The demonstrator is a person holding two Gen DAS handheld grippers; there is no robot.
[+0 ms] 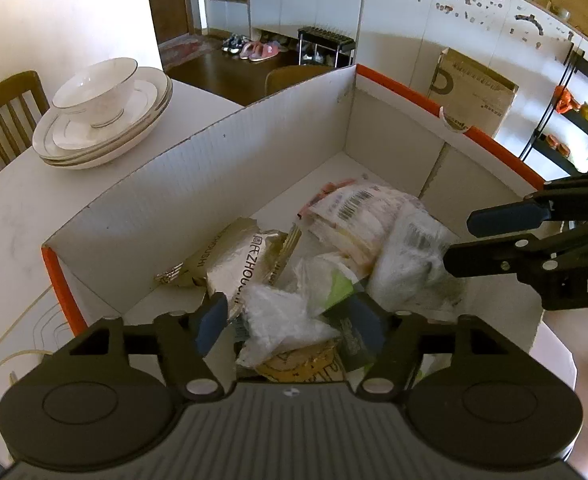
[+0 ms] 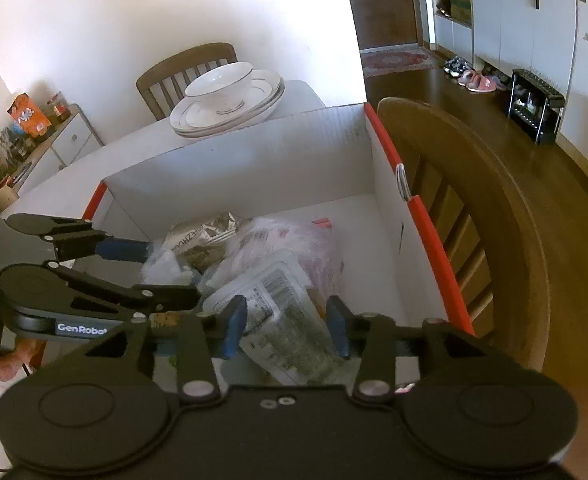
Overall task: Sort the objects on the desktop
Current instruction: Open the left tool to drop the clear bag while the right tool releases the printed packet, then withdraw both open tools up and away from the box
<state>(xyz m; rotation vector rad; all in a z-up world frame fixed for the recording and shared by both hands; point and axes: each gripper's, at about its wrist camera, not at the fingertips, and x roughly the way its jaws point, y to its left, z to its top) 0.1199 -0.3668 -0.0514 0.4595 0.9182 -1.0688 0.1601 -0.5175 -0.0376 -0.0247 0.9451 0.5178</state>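
Left tool [image 1: 289, 320] open over cardboard box [image 1: 213, 160], jaws apart, nothing gripped. Right tool [image 2: 287, 330] open above clear plastic packet [image 2: 281, 300], pads not pressing. Wrappers, foil bag [image 1: 237, 260] piled in box on worktop [image 1: 5, 220]. Bowl [image 2: 219, 88] on stacked plates [image 2: 253, 108] behind box.

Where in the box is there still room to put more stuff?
The far end of the cardboard box is bare floor, between its back wall and the wrapper pile. The near end is crowded with wrappers, with the left gripper and right gripper over them.
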